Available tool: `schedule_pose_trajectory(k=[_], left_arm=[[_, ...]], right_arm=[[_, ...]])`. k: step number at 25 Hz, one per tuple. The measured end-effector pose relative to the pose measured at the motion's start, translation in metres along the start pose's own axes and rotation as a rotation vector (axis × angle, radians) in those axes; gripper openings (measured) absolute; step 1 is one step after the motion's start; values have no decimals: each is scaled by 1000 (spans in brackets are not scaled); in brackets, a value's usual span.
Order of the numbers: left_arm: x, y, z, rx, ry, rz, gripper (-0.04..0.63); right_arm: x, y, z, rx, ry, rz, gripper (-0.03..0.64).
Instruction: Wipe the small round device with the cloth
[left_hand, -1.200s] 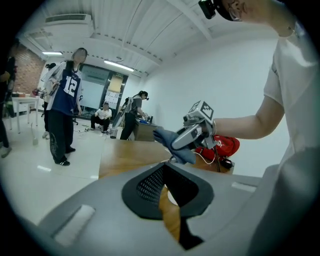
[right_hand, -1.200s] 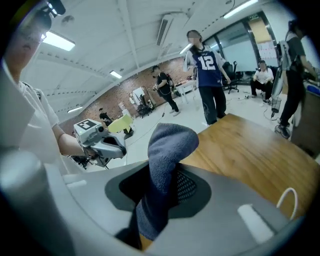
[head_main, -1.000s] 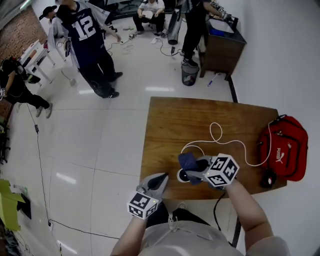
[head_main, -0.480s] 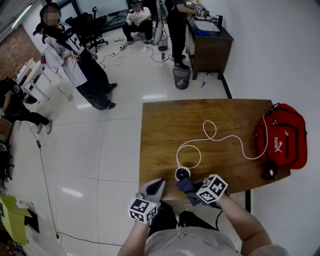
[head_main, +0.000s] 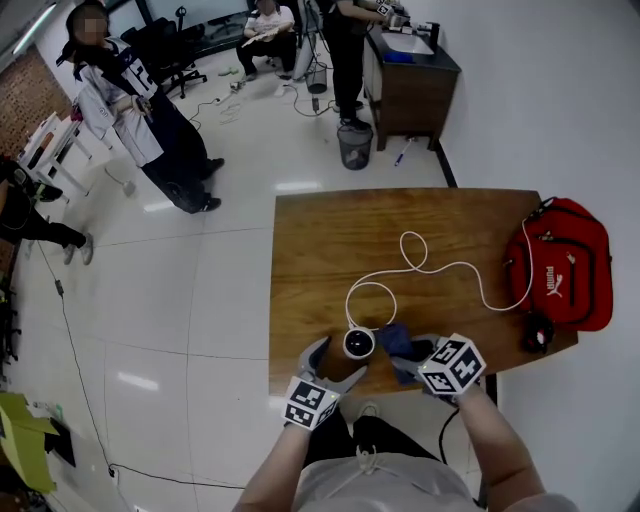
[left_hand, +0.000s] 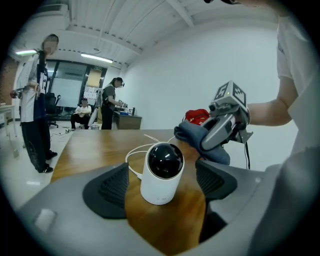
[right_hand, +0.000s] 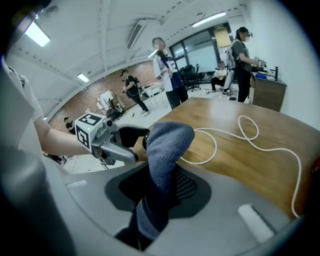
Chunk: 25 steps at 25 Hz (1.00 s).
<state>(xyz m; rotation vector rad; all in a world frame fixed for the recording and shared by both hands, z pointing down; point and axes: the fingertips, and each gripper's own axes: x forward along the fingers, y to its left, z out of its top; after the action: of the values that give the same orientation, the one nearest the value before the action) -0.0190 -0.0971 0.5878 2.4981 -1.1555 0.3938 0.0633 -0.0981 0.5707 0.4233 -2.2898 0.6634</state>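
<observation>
While the small round device (head_main: 359, 343), white with a black dome, stands upright near the 6 o'clock edge of the wooden tabletop (head_main: 330, 240) in the head view, the left tongs (left_hand: 160, 186) have just been opening and stand spread, one pad at each side of the device, neither touching it. The right tongs (right_hand: 159, 186) are pinching a dark blue cloth (right_hand: 167, 145), whose folded end juts out just at 3 o'clock of the device. A white cable (head_main: 440, 268) loops from the device toward 1 o'clock and on toward a red bag (head_main: 565, 265) at the tabletop's 3 o'clock edge.
</observation>
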Motion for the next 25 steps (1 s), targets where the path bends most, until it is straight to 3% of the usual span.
schedule_pose_trajectory(k=[4, 10, 13, 17, 21, 25], left_arm=[[35, 1, -17, 49, 35, -6, 443], [55, 10, -22, 76, 65, 41, 442], [59, 7, -17, 93, 40, 47, 442], [66, 8, -15, 121, 29, 45, 442], [70, 6, -13, 146, 33, 12, 377], [62, 3, 1, 114, 31, -20, 380]], right_arm=[[-5, -17, -6, 97, -90, -15, 110], [-1, -31, -17, 110, -115, 1, 110], [0, -36, -16, 123, -141, 5, 110], [4, -32, -17, 115, -141, 26, 110], [2, -32, -15, 117, -143, 25, 110], [1, -32, -20, 131, -110, 11, 110]])
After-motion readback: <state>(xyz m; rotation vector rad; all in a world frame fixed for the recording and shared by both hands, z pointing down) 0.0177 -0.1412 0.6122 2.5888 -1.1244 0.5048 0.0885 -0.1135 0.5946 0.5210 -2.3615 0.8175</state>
